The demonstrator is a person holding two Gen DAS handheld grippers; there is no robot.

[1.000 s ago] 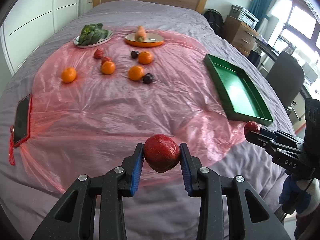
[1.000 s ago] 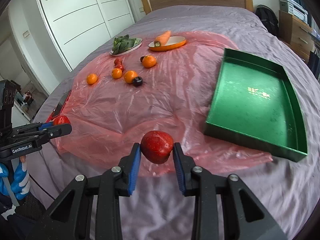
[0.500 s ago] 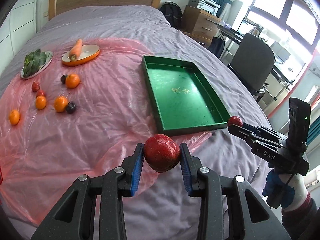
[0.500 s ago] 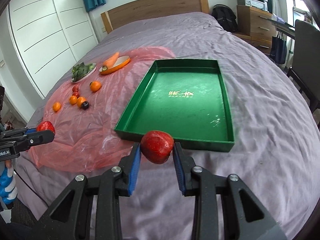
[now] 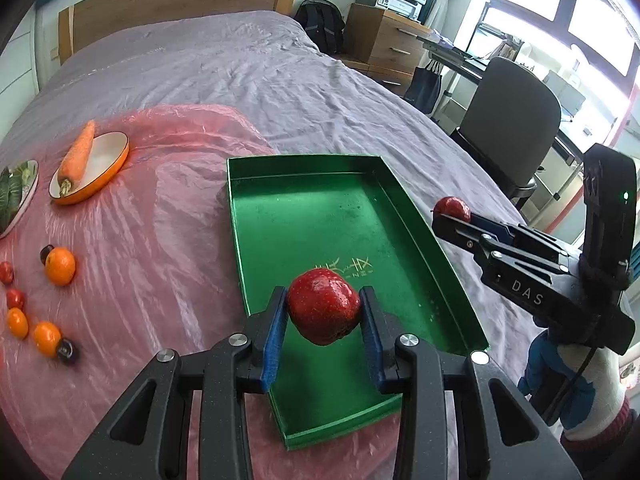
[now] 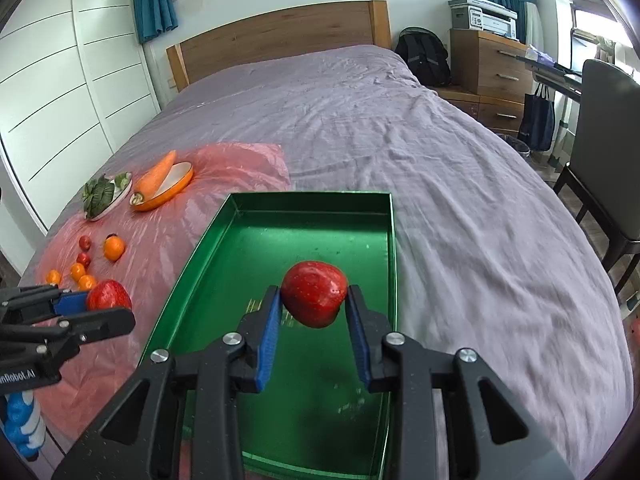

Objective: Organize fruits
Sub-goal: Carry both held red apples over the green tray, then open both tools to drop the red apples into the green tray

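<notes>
My left gripper is shut on a red apple and holds it above the near end of the green tray. My right gripper is shut on a second red apple above the middle of the same tray. Each gripper shows in the other's view: the right one at the tray's right side, the left one at its left. Oranges, small red fruits and dark plums lie on the pink plastic sheet.
An orange plate with a carrot and a plate of leafy greens sit at the sheet's far end. The bed has a wooden headboard. A dark office chair, a dresser and a backpack stand to the right.
Both grippers have swung right from the fruit pile and moved forward over the green tray, each still holding its apple. The tray now lies directly under them.
</notes>
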